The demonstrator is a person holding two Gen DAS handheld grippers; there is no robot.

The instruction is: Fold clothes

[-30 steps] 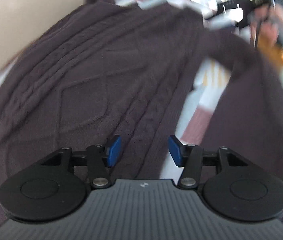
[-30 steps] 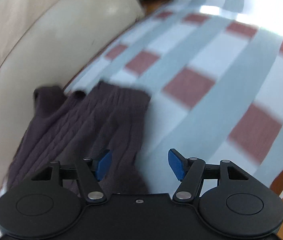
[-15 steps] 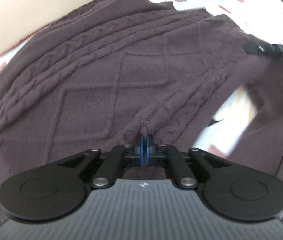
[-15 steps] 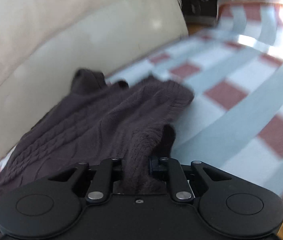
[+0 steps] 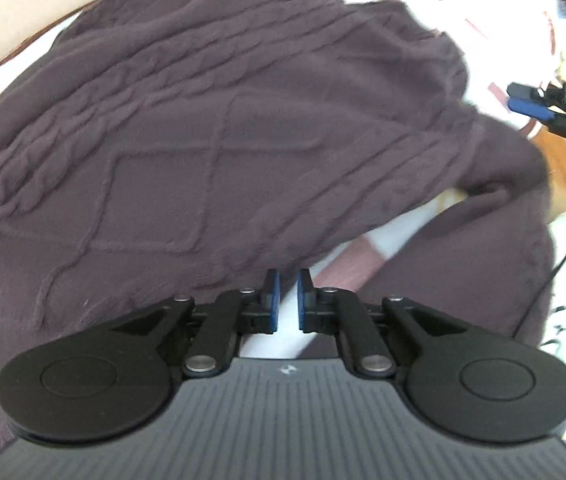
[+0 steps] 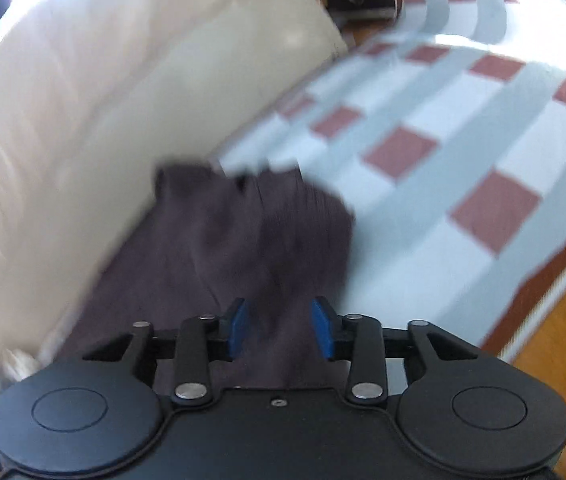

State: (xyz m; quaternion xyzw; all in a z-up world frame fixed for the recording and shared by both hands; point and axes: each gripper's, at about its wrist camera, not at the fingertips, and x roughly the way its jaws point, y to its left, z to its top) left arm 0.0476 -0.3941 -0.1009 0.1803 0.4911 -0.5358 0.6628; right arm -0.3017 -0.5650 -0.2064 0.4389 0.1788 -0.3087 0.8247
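Checked white, grey and brick-red bedspread (image 6: 435,184) carries the dark plum cable-knit sweater (image 5: 211,152), spread beside a cream cushion (image 6: 131,92). Thick, soft knit (likely heavy, drapes, stretches): grip hems or seams. Left gripper (image 5: 286,300) stands narrowly parted, empty. Right gripper (image 6: 279,328) stands apart, straddling knit.

Around my work: a checked blanket, a cushion, bare floor.
Under me the blanket (image 6: 435,120) shows grey stripes, white and red-brown squares; I see a cream cushion (image 6: 131,92) along its far edge, wood floor (image 6: 563,336) beyond its border.
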